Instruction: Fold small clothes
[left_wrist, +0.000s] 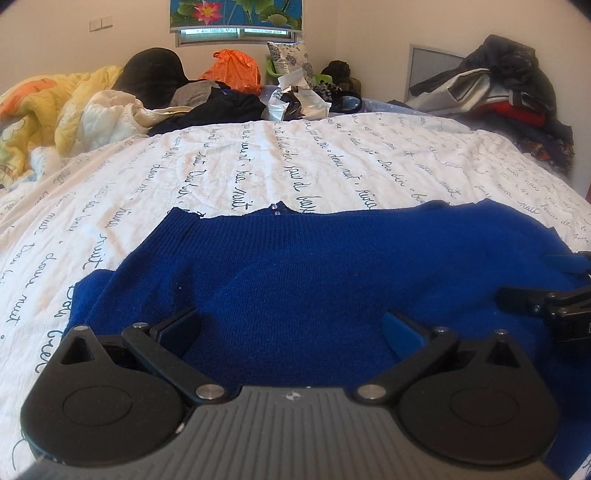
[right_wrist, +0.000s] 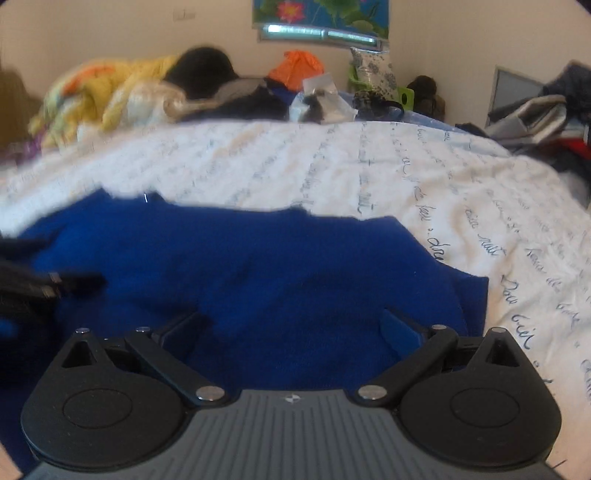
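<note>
both grippers spread wide, nothing between the pads. left gripper (left_wrist: 291, 325) and right gripper (right_wrist: 291, 325) hover low over the near part of the blue knit sweater (left_wrist: 314, 266), side by side; the right one's finger shows at the right edge of the left wrist view.

sweater lies flat on the bed, on the white quilt with script print (left_wrist: 258, 158). it looks already folded into a broad band: long axis runs left to right across both views, far edge straight, small buttons (left_wrist: 275, 210) at its middle. left end narrows to a ribbed cuff or hem near the left gripper; right end squares off near the right gripper (right_wrist: 472, 295).

judgement: each gripper sits nearer its own end of the band, sweater directly ahead and below both. next fold probably brings one end across the other, so the grasp must start at an outer edge, not mid-cloth.

further out: clutter at the head of the bed, yellow quilt (left_wrist: 44, 107), orange bag (left_wrist: 232, 70), clothes pile (left_wrist: 509, 88) at right. right wrist view is blurred.
</note>
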